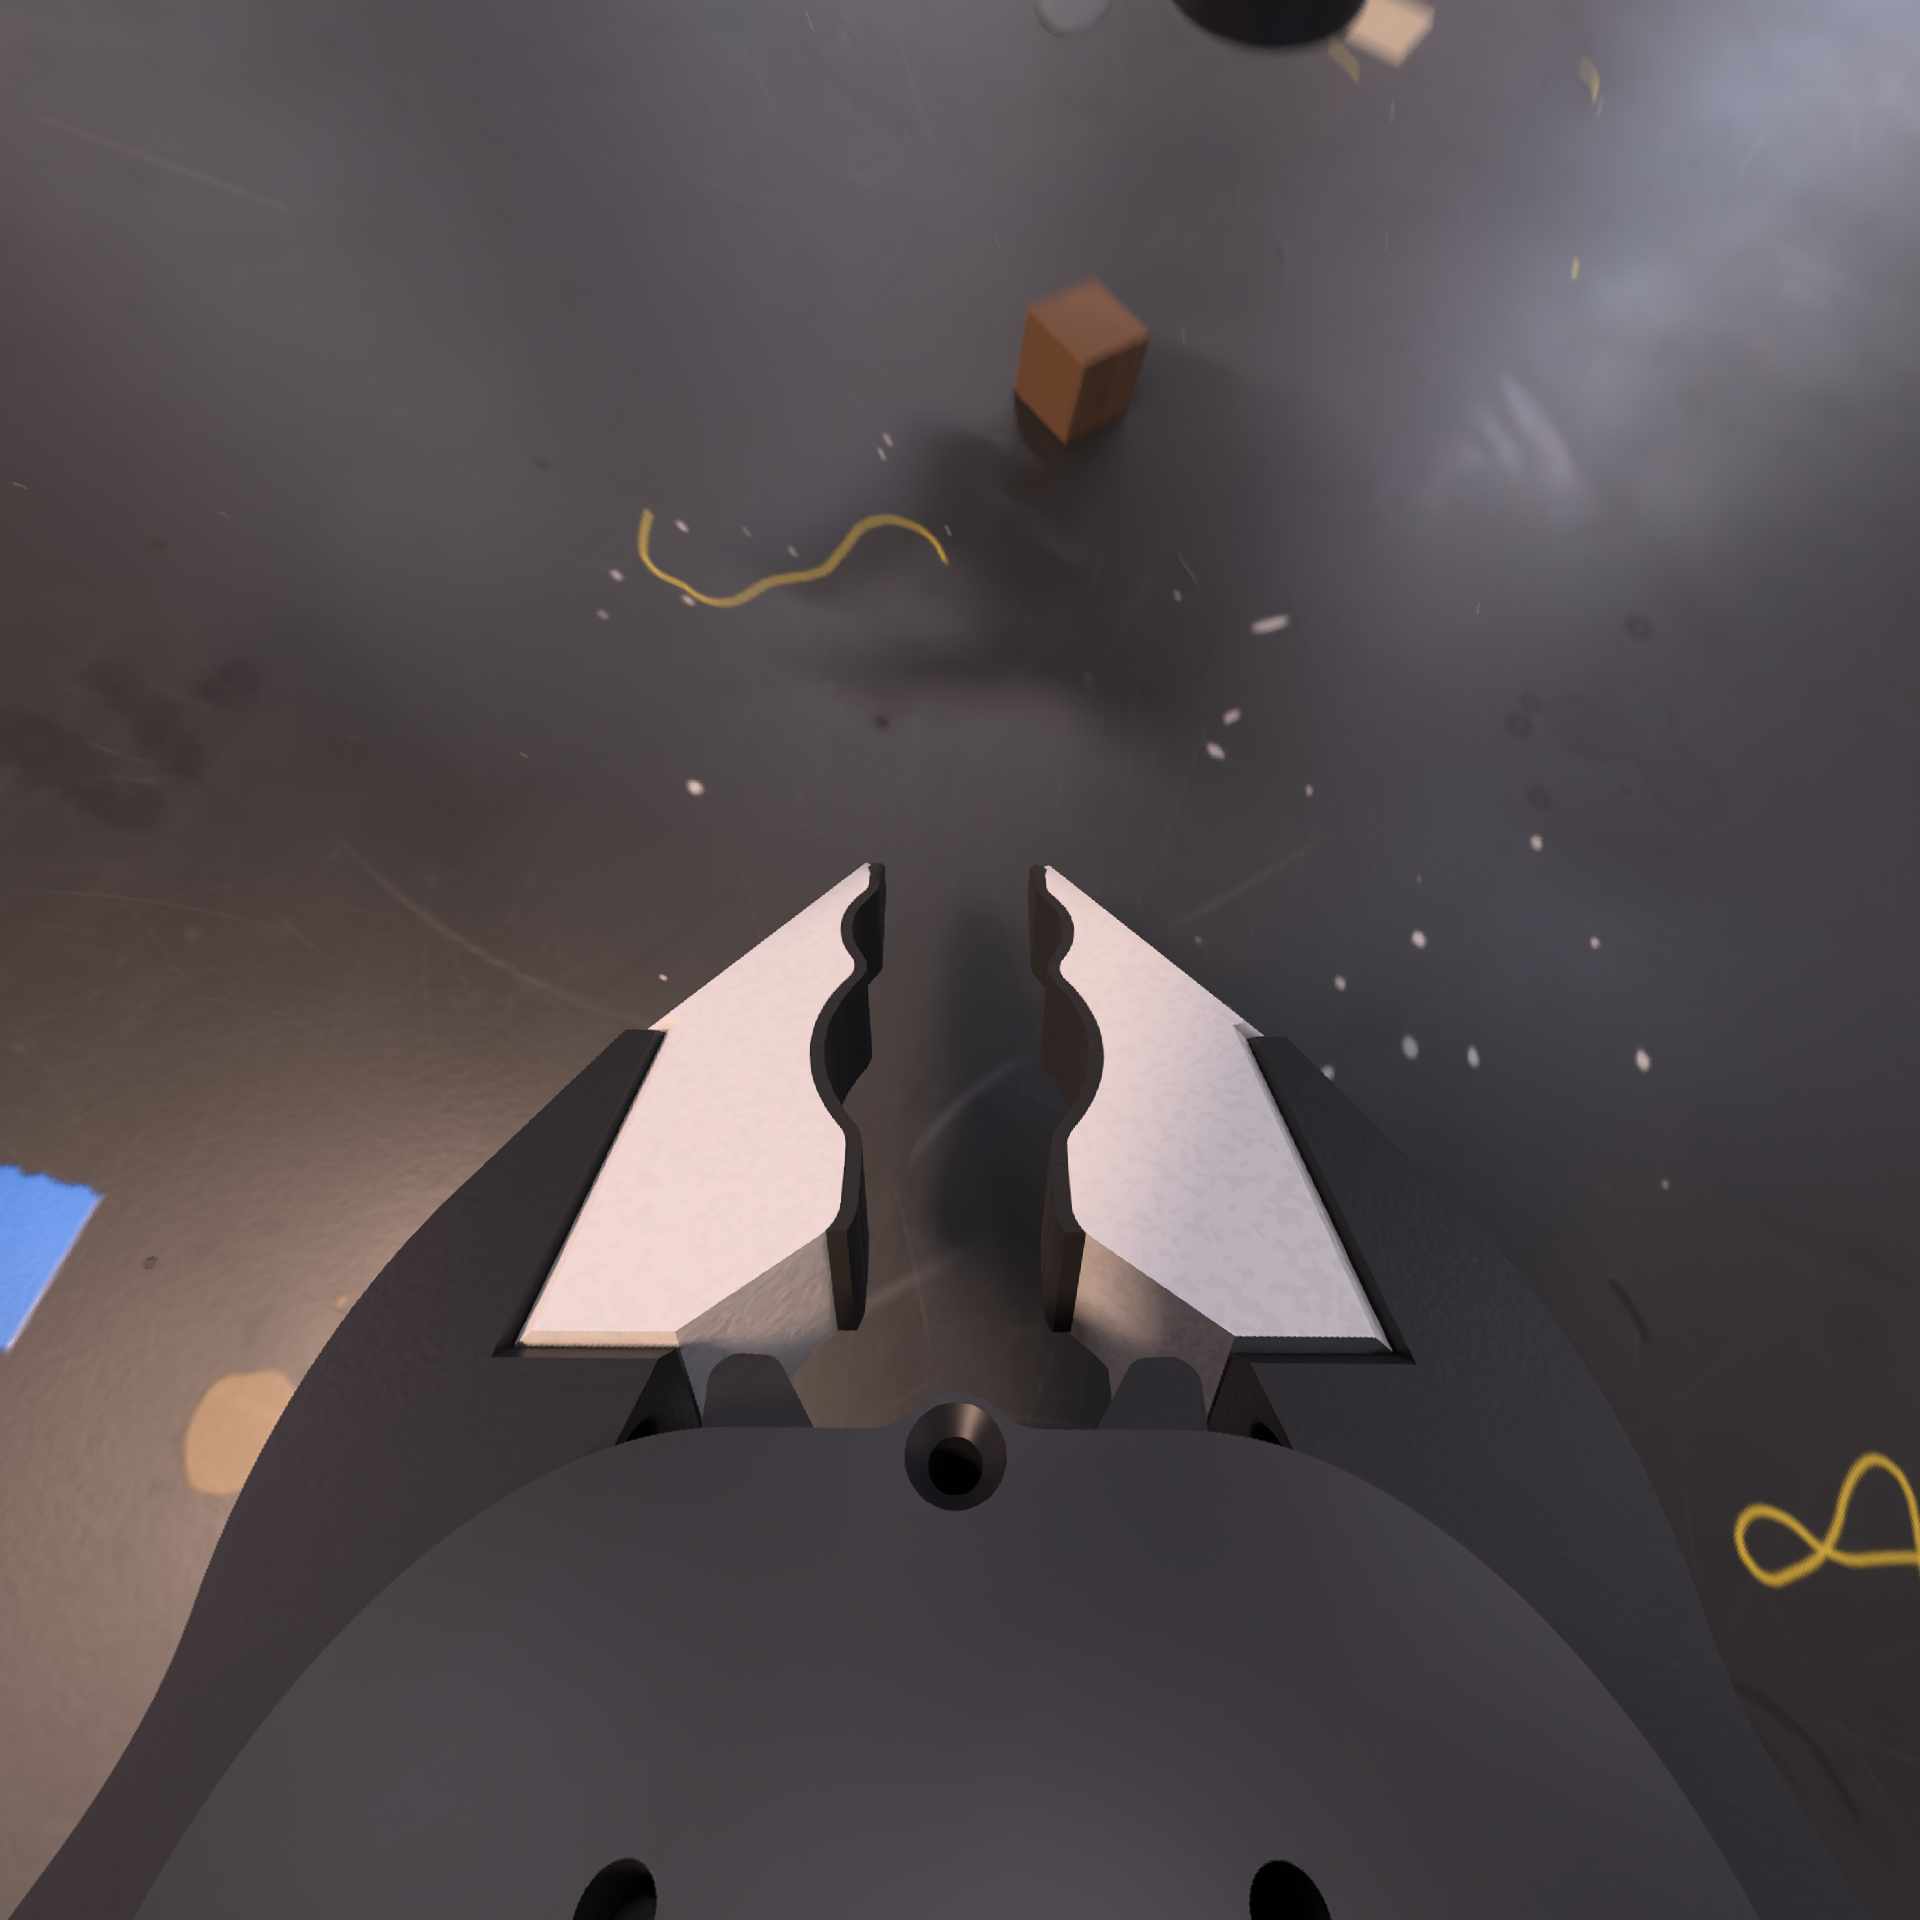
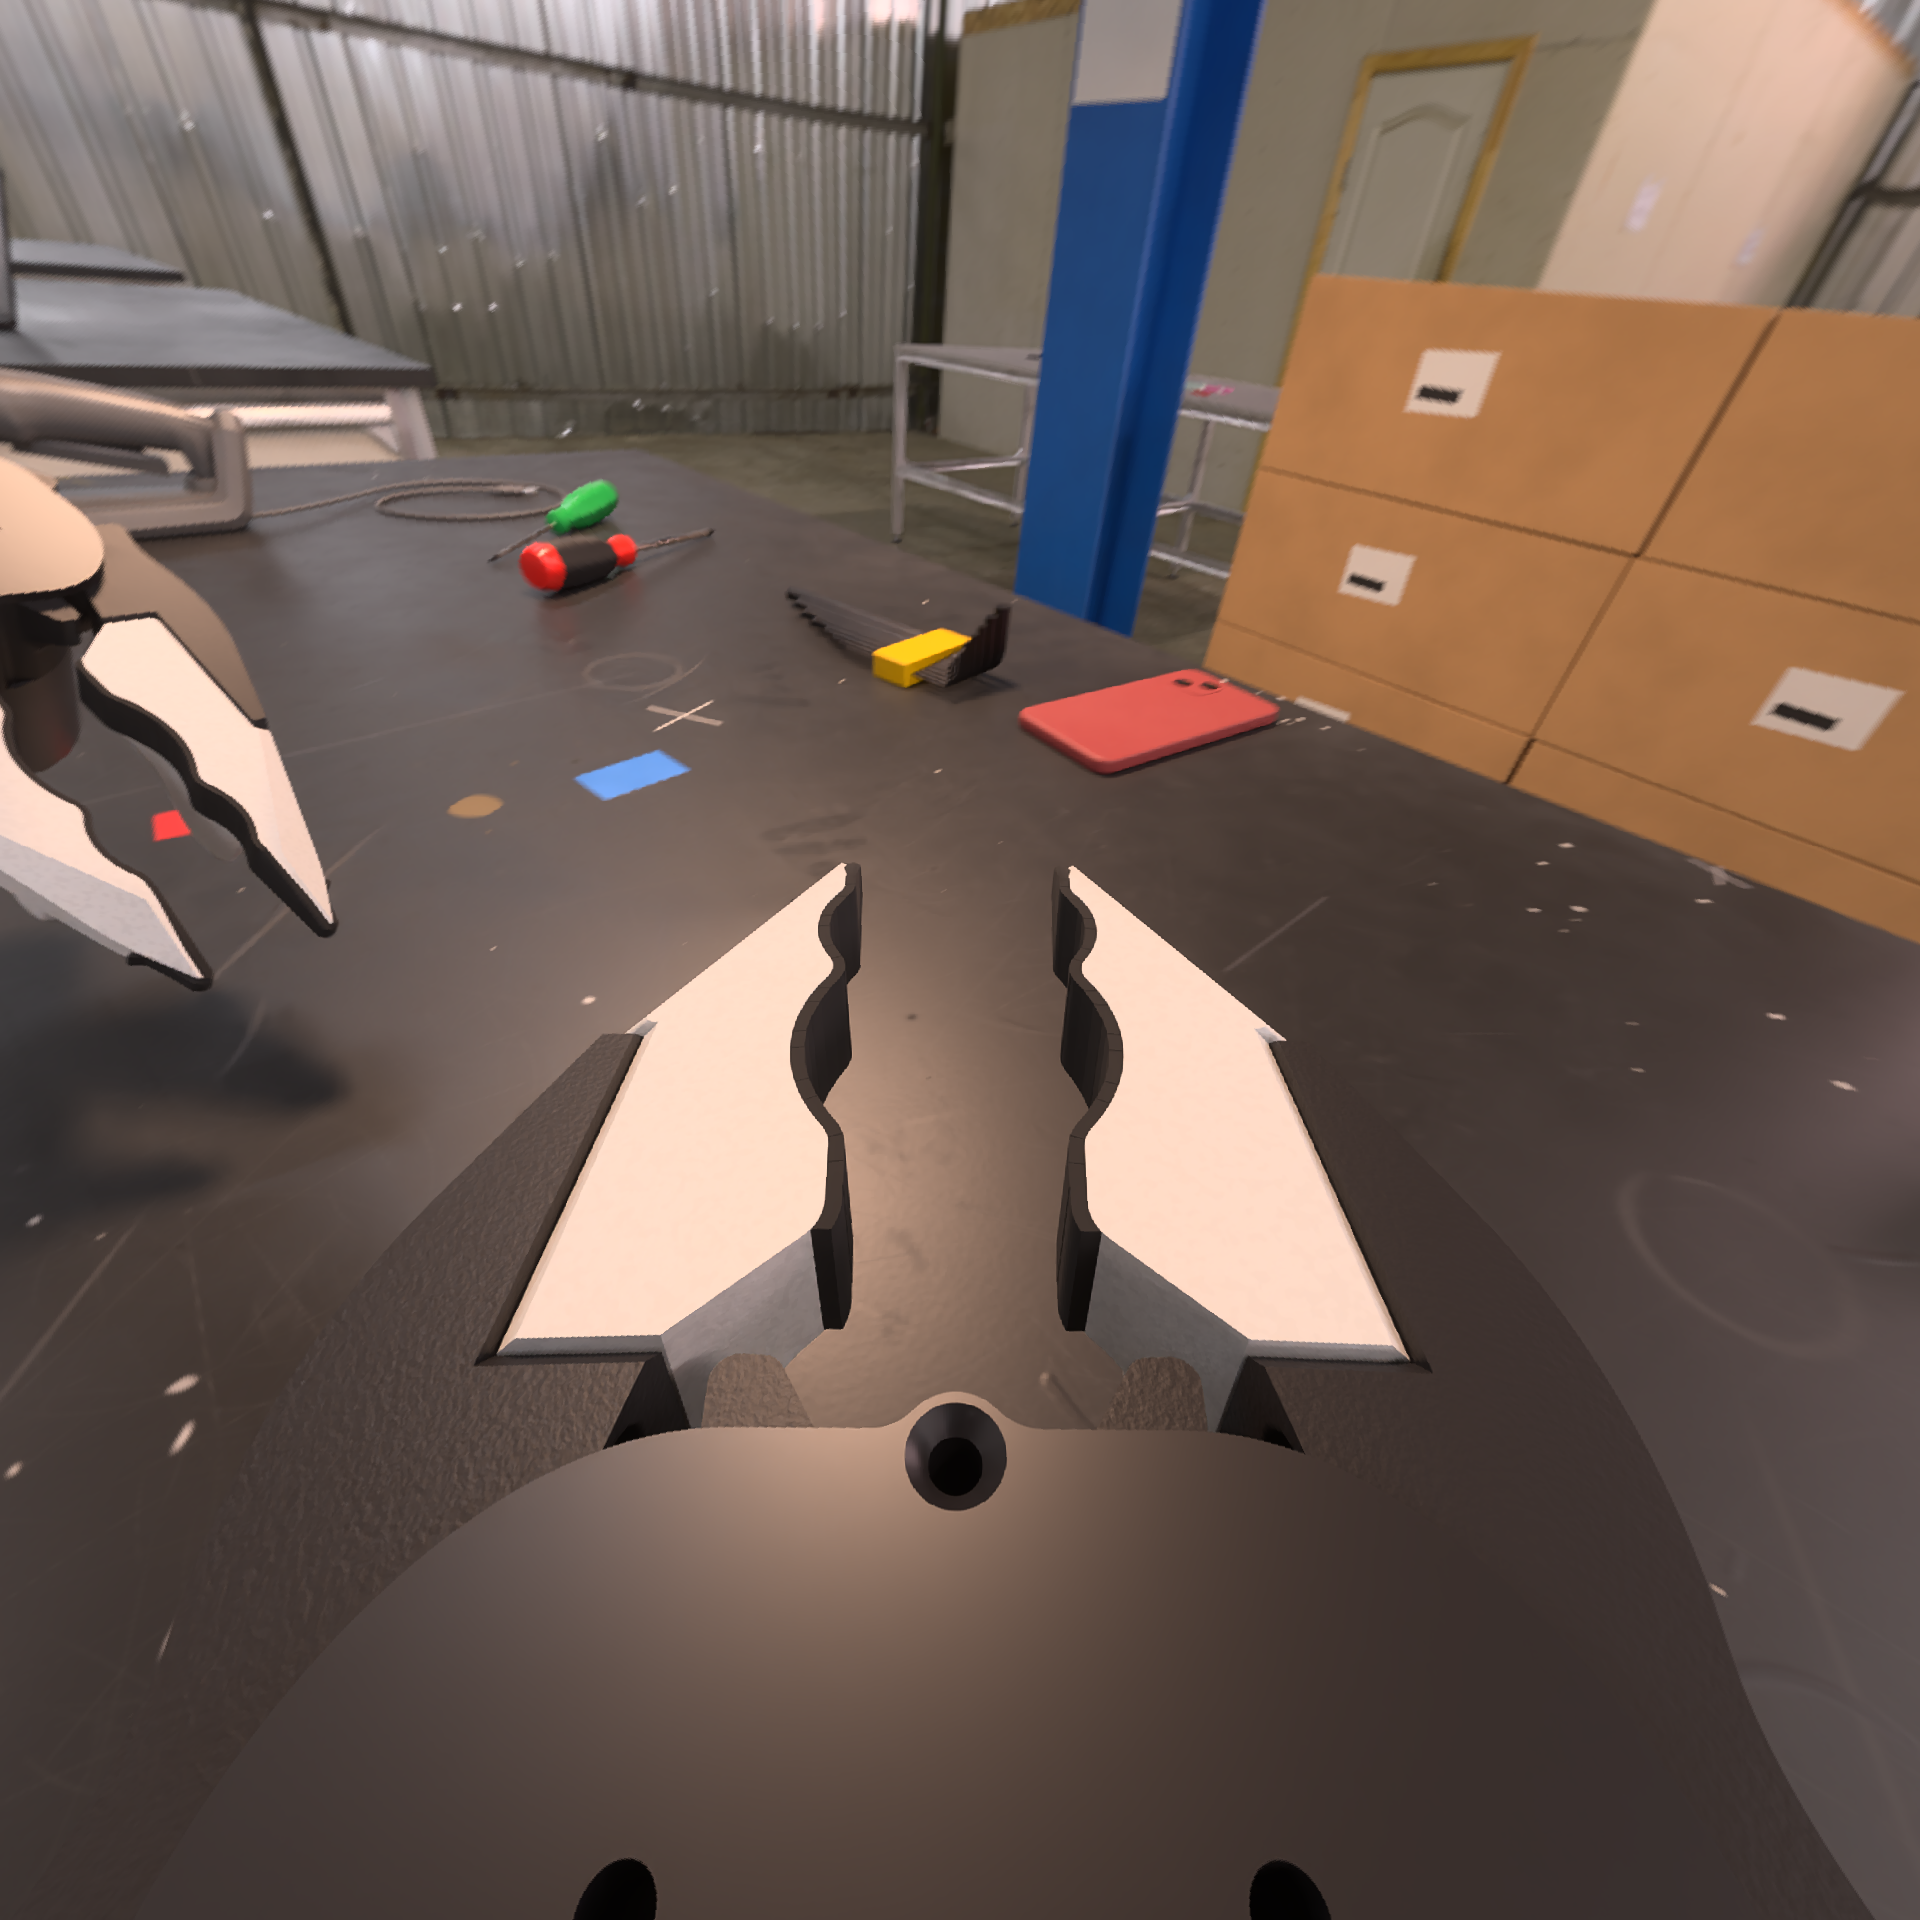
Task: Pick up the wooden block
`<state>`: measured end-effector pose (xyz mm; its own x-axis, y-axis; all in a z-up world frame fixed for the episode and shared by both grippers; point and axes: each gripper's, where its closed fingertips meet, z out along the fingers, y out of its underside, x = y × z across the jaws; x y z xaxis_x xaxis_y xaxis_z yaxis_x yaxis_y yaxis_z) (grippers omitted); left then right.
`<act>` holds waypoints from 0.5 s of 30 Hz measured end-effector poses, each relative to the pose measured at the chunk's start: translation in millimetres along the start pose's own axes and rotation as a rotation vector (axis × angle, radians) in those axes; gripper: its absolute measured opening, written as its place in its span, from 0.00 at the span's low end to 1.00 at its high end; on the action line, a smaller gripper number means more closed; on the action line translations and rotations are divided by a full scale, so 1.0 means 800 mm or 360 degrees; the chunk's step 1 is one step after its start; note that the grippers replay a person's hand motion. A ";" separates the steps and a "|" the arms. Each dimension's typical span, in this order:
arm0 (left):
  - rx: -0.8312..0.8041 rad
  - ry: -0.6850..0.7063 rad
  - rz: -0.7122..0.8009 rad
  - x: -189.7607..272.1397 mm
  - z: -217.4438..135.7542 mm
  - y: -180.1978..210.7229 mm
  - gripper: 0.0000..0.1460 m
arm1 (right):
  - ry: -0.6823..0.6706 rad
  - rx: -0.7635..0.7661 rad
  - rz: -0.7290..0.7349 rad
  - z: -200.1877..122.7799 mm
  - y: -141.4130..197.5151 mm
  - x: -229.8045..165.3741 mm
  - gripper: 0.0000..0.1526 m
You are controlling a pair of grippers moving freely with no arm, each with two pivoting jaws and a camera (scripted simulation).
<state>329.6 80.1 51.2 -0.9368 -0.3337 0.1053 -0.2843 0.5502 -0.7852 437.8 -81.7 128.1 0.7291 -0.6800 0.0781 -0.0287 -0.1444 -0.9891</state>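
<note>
A small brown wooden block (image 1: 1081, 358) stands on the dark table, ahead of my left gripper (image 1: 956, 883) and a little to its right. The left gripper is open and empty, well short of the block and above the table. My right gripper (image 2: 956, 883) is open and empty over a bare part of the table. The block does not show in the right wrist view. The left gripper also shows in the right wrist view (image 2: 265, 956) at the left edge, open, pointing down at the table.
A yellow thread (image 1: 779, 566) lies between the left gripper and the block. A pale cube (image 1: 1387, 29) and a black object (image 1: 1262, 19) sit at the far edge. The right wrist view shows a red phone (image 2: 1148, 719), a hex key set (image 2: 920, 649), screwdrivers (image 2: 577, 561) and cardboard boxes (image 2: 1621, 540).
</note>
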 end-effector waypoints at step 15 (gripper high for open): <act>0.0224 -0.0160 -0.0074 -0.037 -0.016 -0.012 0.22 | 0.0246 0.0282 0.0184 -0.058 -0.037 0.068 0.24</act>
<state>357.2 94.2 63.6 -0.8962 -0.4350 0.0875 -0.2889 0.4222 -0.8592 446.6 -148.0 167.2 0.6141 -0.7885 -0.0324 0.0242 0.0598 -0.9979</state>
